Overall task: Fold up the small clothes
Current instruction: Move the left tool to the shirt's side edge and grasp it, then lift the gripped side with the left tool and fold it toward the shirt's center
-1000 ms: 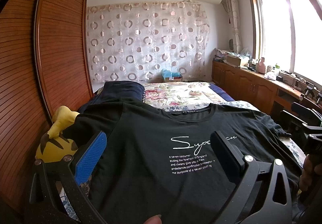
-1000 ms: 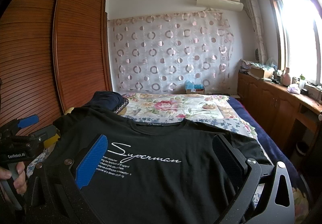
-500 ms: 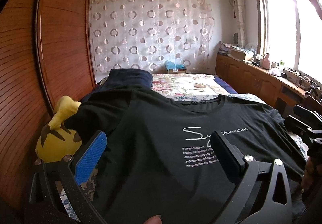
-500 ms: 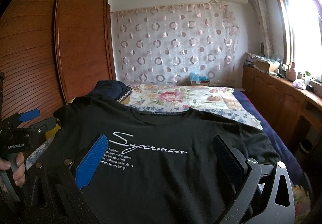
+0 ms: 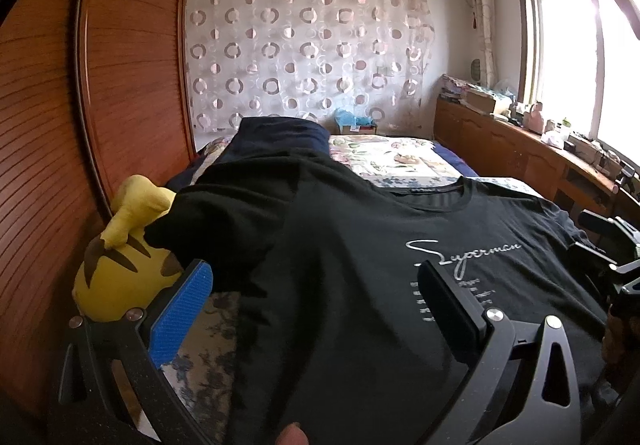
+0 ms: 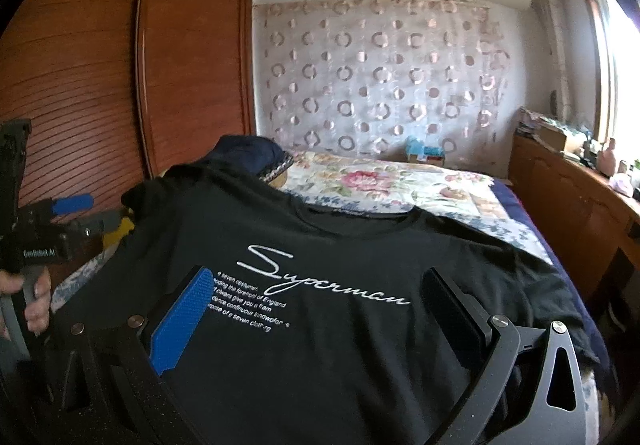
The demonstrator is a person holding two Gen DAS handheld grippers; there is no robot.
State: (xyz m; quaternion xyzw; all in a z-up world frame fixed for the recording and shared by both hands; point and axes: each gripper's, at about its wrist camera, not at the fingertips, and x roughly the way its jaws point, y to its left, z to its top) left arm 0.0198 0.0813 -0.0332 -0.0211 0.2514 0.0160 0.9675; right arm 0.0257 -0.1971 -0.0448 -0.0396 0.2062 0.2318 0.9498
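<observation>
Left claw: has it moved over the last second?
Yes. The left claw has swung leftward: the yellow plush toy looms larger and the shirt print sits further right between its open pads.

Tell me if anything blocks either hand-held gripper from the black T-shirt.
Nothing visible does. The black cotton T-shirt with white script print lies spread on the floral bedspread. The left hand-held gripper and the right hand-held gripper, both open, hang right over its fabric. The yellow plush toy sits beside the left sleeve.
</observation>
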